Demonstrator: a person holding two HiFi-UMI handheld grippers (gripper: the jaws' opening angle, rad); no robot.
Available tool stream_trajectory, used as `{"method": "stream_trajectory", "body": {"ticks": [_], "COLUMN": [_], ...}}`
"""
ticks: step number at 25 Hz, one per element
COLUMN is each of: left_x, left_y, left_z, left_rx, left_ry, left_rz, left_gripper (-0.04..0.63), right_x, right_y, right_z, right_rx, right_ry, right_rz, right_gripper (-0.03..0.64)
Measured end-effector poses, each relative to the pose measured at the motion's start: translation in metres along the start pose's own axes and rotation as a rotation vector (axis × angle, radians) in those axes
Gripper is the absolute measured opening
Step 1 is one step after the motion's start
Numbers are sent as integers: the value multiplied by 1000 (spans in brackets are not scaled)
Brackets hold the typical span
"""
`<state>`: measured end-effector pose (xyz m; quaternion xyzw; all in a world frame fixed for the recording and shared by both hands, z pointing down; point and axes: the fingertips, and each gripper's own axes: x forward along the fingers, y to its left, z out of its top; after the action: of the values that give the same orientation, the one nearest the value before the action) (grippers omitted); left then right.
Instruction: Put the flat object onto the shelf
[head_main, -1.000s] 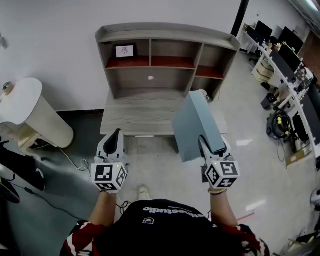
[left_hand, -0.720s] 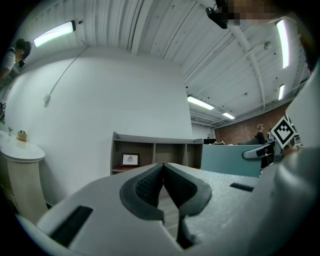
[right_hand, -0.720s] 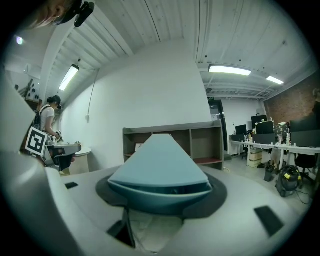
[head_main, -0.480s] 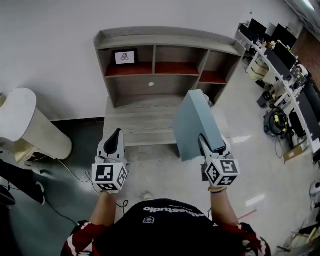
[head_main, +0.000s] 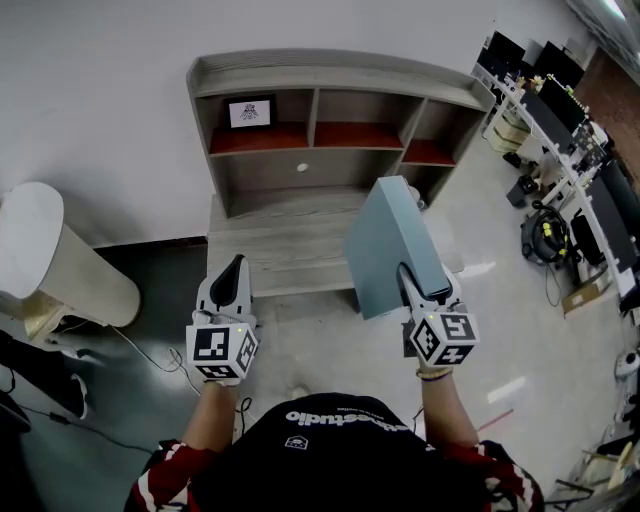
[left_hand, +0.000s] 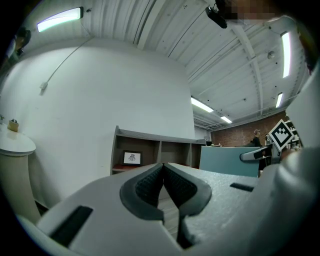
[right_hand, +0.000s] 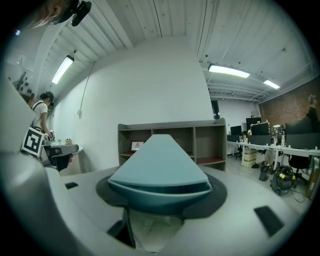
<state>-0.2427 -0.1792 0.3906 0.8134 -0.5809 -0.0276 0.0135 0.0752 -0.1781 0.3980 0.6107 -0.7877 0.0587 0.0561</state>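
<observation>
The flat object is a pale teal board (head_main: 392, 245); it juts forward and upward from my right gripper (head_main: 420, 288), whose jaws are shut on its near edge. In the right gripper view the teal board (right_hand: 159, 165) fills the space between the jaws. My left gripper (head_main: 232, 275) hangs at the left, jaws shut together with nothing in them (left_hand: 163, 186). Ahead stands the grey wooden shelf unit (head_main: 330, 75) against the white wall, with red-lined upper compartments and a low wide ledge (head_main: 280, 240). The board's far end overlaps the ledge's right side in the head view.
A small framed picture (head_main: 250, 112) stands in the shelf's upper left compartment. A round white table (head_main: 35, 250) is at the left, with cables on the floor nearby. Desks with monitors and chairs (head_main: 560, 110) line the right side.
Both grippers and the board have drifted slightly closer to the shelf. The shelf sits a little lower and larger in the head view; the white table has slid leftward.
</observation>
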Motion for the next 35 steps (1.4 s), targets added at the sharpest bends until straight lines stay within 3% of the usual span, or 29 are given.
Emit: {"method": "stream_trajectory", "body": {"ticks": [12, 22, 35], "left_x": [34, 103, 175], "left_y": [-8, -24, -52], "left_z": [-6, 3, -17], "left_rx": [3, 27, 42], "left_ry": [6, -5, 20], "left_rz": [-14, -10, -29], "left_gripper": [6, 6, 6], "right_x": [36, 99, 170], "right_y": [-20, -67, -117], "right_z": [-1, 5, -37], "right_rx": [-5, -3, 2], "right_ry": [3, -2, 42], "right_rz": [-9, -2, -15], "right_gripper": [276, 275, 275]}}
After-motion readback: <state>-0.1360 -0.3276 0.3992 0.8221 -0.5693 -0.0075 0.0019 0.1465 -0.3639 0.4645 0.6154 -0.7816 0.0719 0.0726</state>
